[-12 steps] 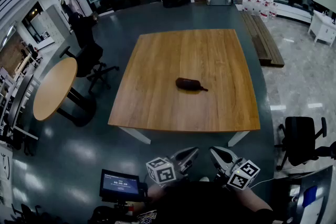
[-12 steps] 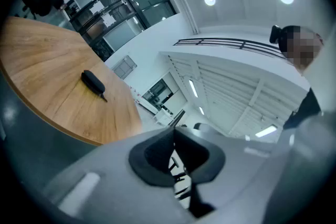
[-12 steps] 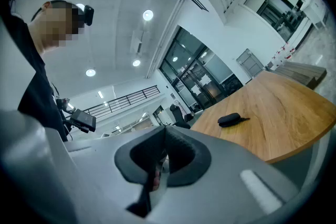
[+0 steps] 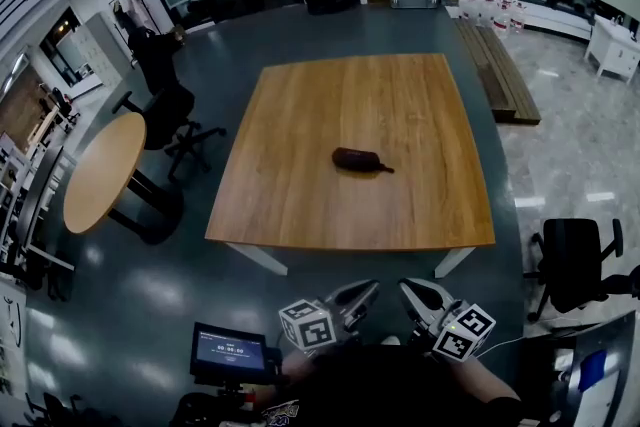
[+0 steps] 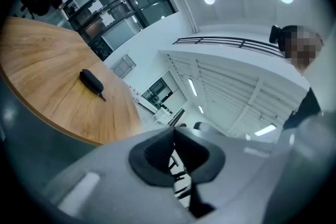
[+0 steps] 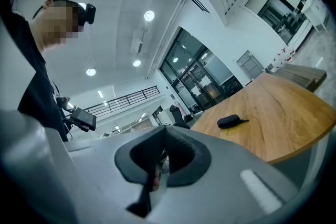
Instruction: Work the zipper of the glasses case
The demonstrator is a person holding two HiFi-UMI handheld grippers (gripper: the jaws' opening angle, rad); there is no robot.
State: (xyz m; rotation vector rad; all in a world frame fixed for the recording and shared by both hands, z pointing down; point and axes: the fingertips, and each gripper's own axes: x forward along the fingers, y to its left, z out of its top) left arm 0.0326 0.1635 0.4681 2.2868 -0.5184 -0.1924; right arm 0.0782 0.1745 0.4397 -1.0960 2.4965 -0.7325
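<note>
A dark, oval glasses case [image 4: 358, 159] lies near the middle of the square wooden table [image 4: 300, 205], its zipper pull strap pointing right. It also shows small in the left gripper view as the case [image 5: 90, 80] and in the right gripper view as the case [image 6: 229, 121]. My left gripper [image 4: 368, 291] and right gripper [image 4: 408, 290] hang side by side well short of the table's near edge, close to my body. Both are shut with nothing between the jaws, and both point up and away from the floor.
A round wooden side table [image 4: 100, 170] and a black office chair [image 4: 170, 115] stand left of the table. Another black chair [image 4: 570, 265] is at the right. A small screen [image 4: 228, 352] sits by my left side. Wooden pallets [image 4: 500, 65] lie at the far right.
</note>
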